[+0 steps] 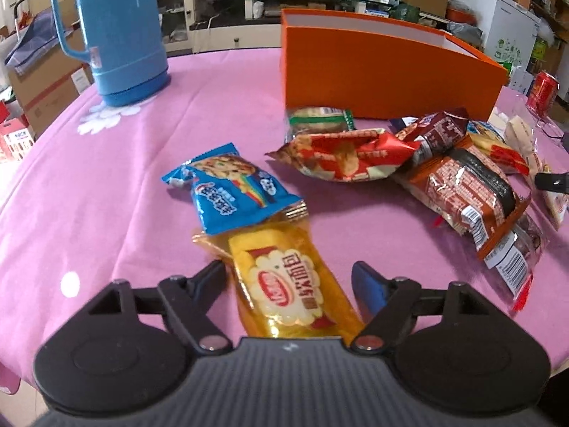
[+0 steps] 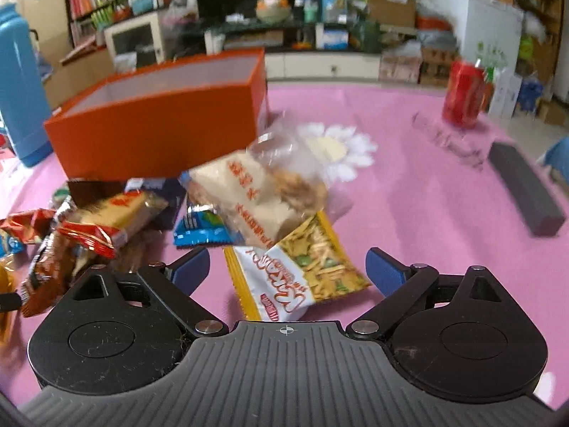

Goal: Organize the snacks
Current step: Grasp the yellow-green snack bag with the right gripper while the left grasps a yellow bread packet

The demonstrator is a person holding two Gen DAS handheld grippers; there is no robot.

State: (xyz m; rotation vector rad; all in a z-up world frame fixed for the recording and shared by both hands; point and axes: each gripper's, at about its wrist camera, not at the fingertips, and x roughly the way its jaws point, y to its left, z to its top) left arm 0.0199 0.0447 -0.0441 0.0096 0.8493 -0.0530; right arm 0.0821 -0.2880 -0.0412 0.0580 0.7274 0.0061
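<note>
Pink cloth covers the bench (image 1: 106,185), and a cluttered room of shelves and cartons lies beyond its far edge. An orange box (image 1: 384,71) stands open-topped toward the back, with a blue flask (image 1: 113,32) well to its left in the left wrist view. Loose snacks lie in front of the box. Nearest the left gripper (image 1: 288,273) is a yellow bread pack (image 1: 295,284); it lies between the spread fingers, its long axis running roughly along the line the gripper points, tilted a little so the far end leans left. The left finger (image 1: 209,277) sits just beside the pack's edge and the right finger (image 1: 370,284) stands clear of it, so the fingers are open and not yet pressing. A blue cookie pack (image 1: 231,185) overlaps the bread pack's far end, which could come along in a lift. The right gripper (image 2: 288,267) is also open, with a noodle-snack pack (image 2: 302,270) lying on the cloth between its fingers, long axis angled across the gap, touching neither. A clear cake pack (image 2: 263,192) rests on its far end, though blur makes that contact uncertain. A red can (image 2: 462,92) stands apart at the right. Each hand has its own pack nearer, and the box lies beyond both, so I judge the next move to be closing across each pack's short width.
</note>
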